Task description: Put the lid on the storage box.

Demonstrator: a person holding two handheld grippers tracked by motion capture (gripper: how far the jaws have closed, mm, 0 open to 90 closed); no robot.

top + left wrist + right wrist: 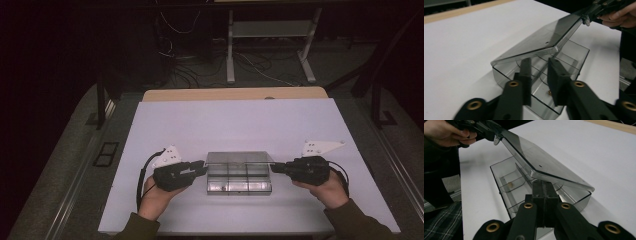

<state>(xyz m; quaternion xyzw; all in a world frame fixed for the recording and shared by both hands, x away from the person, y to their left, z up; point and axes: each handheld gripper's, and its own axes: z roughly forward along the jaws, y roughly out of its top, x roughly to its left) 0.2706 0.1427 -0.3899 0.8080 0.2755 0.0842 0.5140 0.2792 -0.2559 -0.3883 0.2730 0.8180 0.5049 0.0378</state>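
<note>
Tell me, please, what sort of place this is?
Probably a lab recording bench: a white board on a table, loose cables on the dark floor behind, and handheld grippers working a clear box.

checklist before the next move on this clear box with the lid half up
1. Hinged lid of the smoky clear plastic compartment box raised and tilted: ok.
2. Right gripper jaws shut, tips meeting the lid's near edge: ok. Whether they truly pinch it: cannot tell.
3. Left gripper gripping the lid: not ok. Its jaws stand apart, with the tips just below the lid's edge.
4. Box base flat on the white tabletop: ok.
5. Contents secure: cannot tell. One small tan piece lies in a compartment.
</note>
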